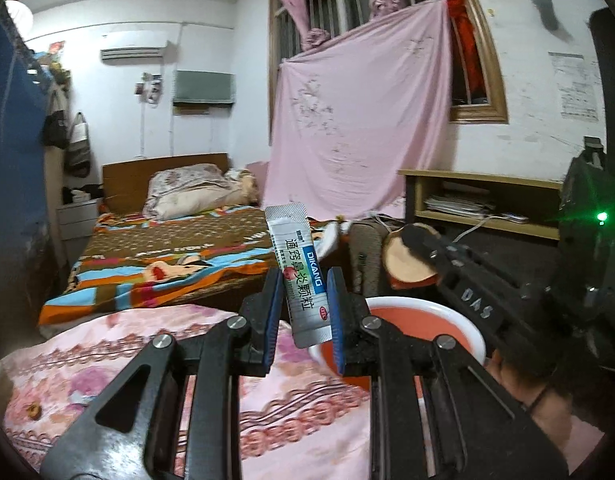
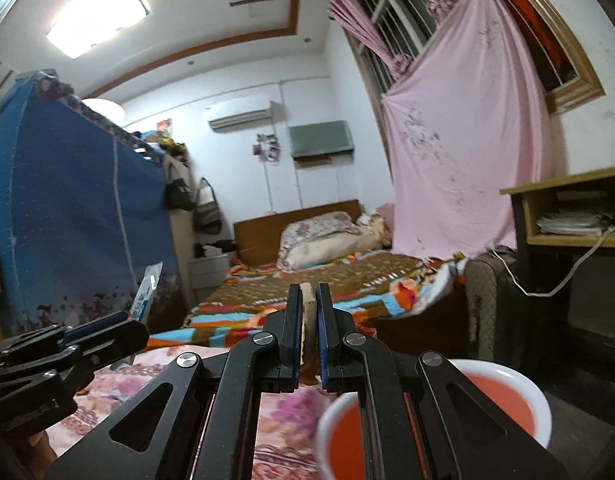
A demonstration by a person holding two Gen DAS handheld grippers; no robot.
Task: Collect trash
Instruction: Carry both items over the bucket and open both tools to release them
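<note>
Black linkage arms fill the foreground of both wrist views; between them the left gripper [image 1: 303,304] has its jaws clamped on a sachet [image 1: 301,276], which stands nearly upright, its top leaning slightly left and rising well above the blue pads [image 1: 272,312]; its lower end hangs just below them; printing on it reads DIKANG with Chinese characters. Below and right of the left jaws sits a bowl [image 1: 473,332], white-rimmed and orange-red inside, on a pink floral cover [image 1: 107,356]; the sachet's lower corner overlaps the bowl's near rim in this view, though I cannot tell whether they touch. Right of the left jaws the right gripper [image 1: 417,242] reaches in, holding a round pale slab [image 1: 403,266] with a brown edge. From the right wrist, the right gripper [image 2: 309,320] has its jaws closed on that slab [image 2: 307,320], seen edge-on as a thin pale strip between the pads; the bowl [image 2: 545,400] lies below and right of these jaws; the left gripper [image 2: 95,330] with the sachet [image 2: 147,294] shows far to the left. Beyond both pairs of jaws lies a bed [image 1: 167,264] with a patchwork blanket; a pink sheet [image 1: 359,128] hangs over the window; a wooden shelf [image 1: 483,200] stands to the right.
</note>
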